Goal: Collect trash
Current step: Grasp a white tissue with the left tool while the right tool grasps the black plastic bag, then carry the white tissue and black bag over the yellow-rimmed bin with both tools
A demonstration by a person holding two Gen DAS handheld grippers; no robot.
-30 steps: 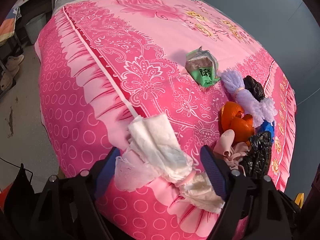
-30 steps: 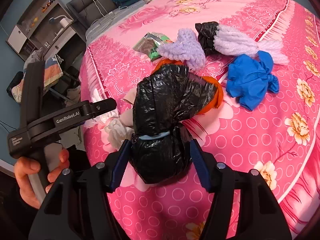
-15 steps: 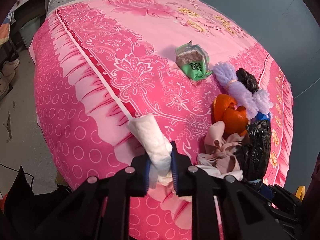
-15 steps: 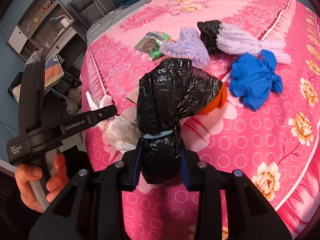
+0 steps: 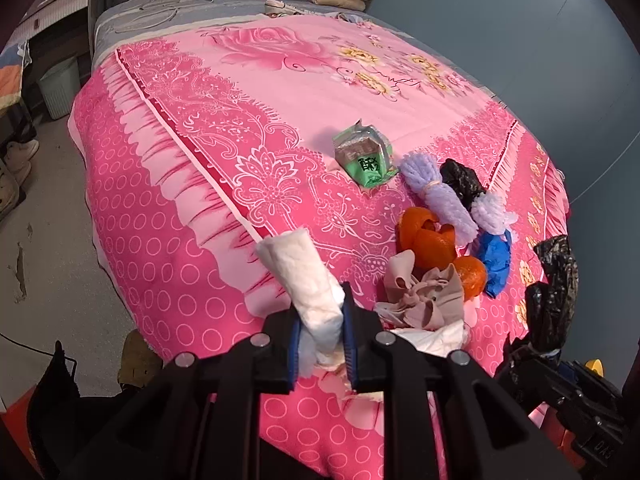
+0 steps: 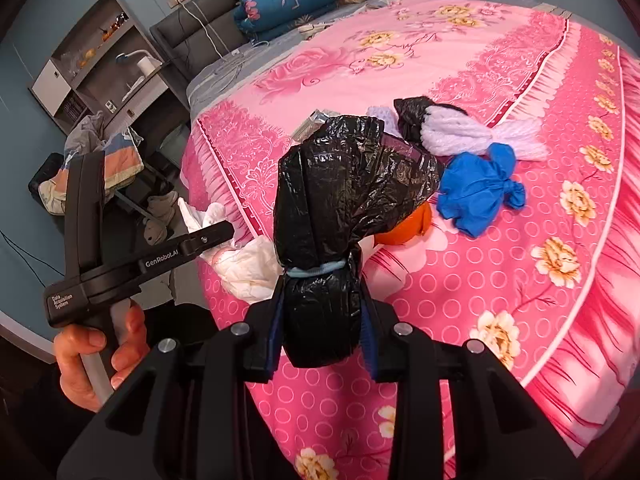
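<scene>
I see a bed (image 5: pixel 280 92) under a pink floral cover. On it lie a green packet (image 5: pixel 362 156), lilac yarn (image 5: pixel 436 196), orange peel (image 5: pixel 428 236) and a blue glove (image 6: pixel 476 192).

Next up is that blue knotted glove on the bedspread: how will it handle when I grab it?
The blue knotted glove looks thin and crumpled, so probably floppy and very light, likely to sag from the tool. Its knot seems the firmest spot to pinch. Lying flat on the soft bedspread, it is unlikely to roll, though a low pinch may catch fabric.

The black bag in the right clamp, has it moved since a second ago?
Yes. The black bag, gripped by the right gripper, has lifted off the pink bedspread; it now hides more of the orange peel.
</scene>
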